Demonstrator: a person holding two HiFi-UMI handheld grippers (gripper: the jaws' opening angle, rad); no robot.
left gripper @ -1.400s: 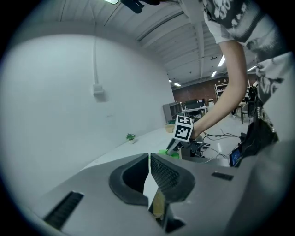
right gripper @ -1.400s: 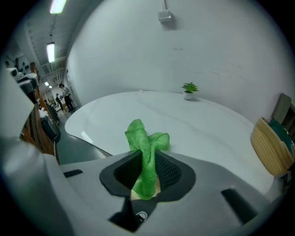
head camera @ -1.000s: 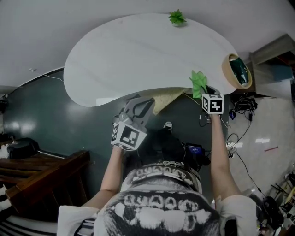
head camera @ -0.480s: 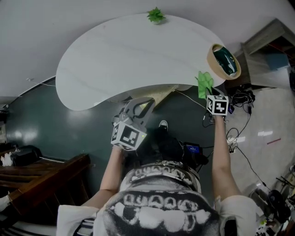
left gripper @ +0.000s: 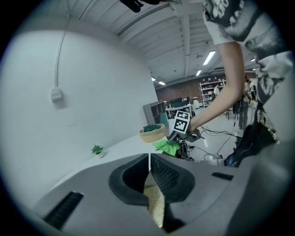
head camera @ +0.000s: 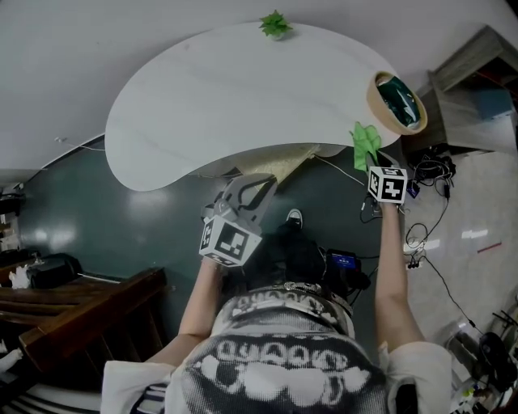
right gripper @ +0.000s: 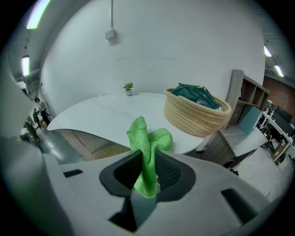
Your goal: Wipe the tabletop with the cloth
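The right tool (right gripper: pixel 148 171), jaws pinched on the green cloth (right gripper: pixel 148 138), has shifted toward the basket (head camera: pixel 396 101) at upper right. The cloth is at the edge of the tabletop (head camera: pixel 243 89), so wiping seems barely begun. The left tool (left gripper: pixel 150 177) is closed, empty.

Counted on worktop (head camera: pixel 243 97): one cloth (head camera: pixel 364 144), one basket (head camera: pixel 396 101), one plant (head camera: pixel 275 24). Grippers numbered two: left gripper (head camera: pixel 247 194), right gripper (head camera: pixel 374 162).
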